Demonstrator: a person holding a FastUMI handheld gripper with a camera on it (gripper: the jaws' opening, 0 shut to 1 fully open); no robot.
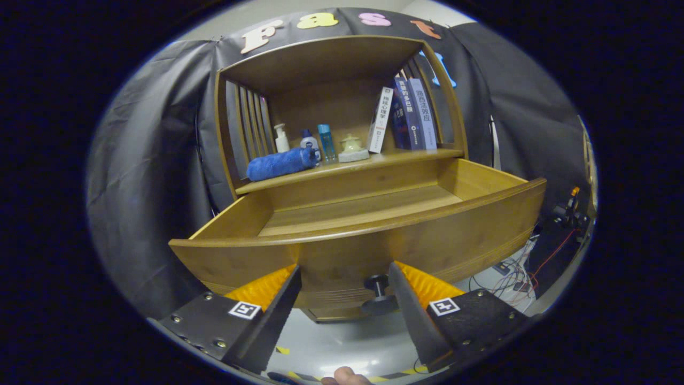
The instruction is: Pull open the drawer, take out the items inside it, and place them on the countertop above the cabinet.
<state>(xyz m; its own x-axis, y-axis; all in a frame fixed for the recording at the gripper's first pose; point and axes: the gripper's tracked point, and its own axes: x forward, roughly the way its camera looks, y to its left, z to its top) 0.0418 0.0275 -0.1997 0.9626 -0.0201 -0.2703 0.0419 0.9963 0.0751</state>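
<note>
The wooden drawer [374, 240] of the cabinet stands pulled out toward me, and the part of its inside that I see shows bare wood. Its dark round knob [378, 294] sits on the front panel just inside my right finger [409, 299], not touched by the left one. My gripper [344, 291] is open, fingers spread wide in front of the drawer face. On the countertop [347, 168] above the drawer lie a rolled blue towel [280, 163], a white pump bottle [281, 138], a blue-capped bottle [309, 140], a clear blue bottle [326, 142] and a small lidded pot [351, 145].
Several books [406, 115] lean at the right end of the countertop under the cabinet's upper shelf. Wooden slats close the cabinet's left side. Cables and equipment [534, 262] lie on the floor to the right. A person's fingertip [344, 377] shows below the gripper.
</note>
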